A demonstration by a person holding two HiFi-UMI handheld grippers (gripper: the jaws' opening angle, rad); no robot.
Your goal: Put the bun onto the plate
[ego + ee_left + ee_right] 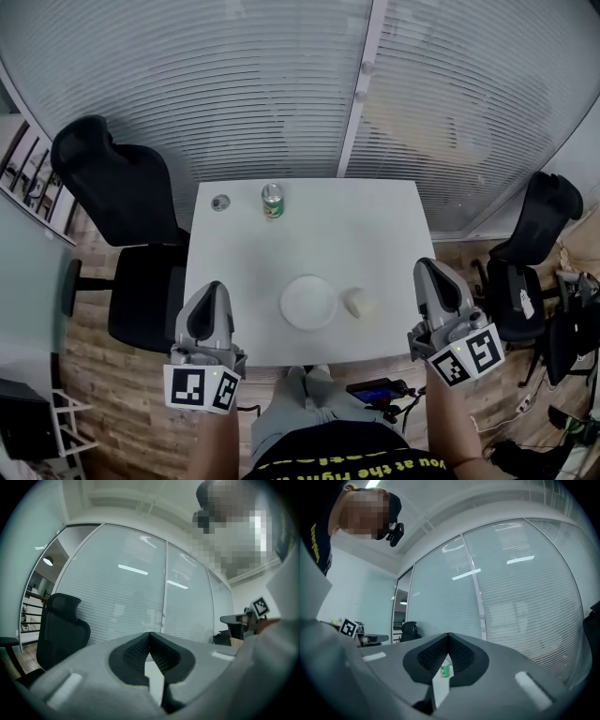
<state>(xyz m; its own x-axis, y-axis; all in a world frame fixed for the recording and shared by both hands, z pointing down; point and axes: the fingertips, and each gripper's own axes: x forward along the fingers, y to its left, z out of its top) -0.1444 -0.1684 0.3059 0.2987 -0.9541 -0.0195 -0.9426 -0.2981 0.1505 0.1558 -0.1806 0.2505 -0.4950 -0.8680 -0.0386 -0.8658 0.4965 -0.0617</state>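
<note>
matt white table (375,234) w/ smooth plate (308,302), shiny metal can (272,201) & wood-plank floor (122,394).

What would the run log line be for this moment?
stage: pre-grasp | bun: on table, right of plate | left hand-held gripper: shut, empty | right hand-held gripper: shut, empty

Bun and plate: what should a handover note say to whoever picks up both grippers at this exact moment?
Left gripper: fingers shut, empty, by the table's near left corner.
Right gripper: fingers shut, empty, by the near right corner.
The bun lies on the table just right of the plate, not touching it. The plate is bare.
Done: nothing yet.
Left: probably open the right gripper, grasp the bun and set it on the plate.
</note>
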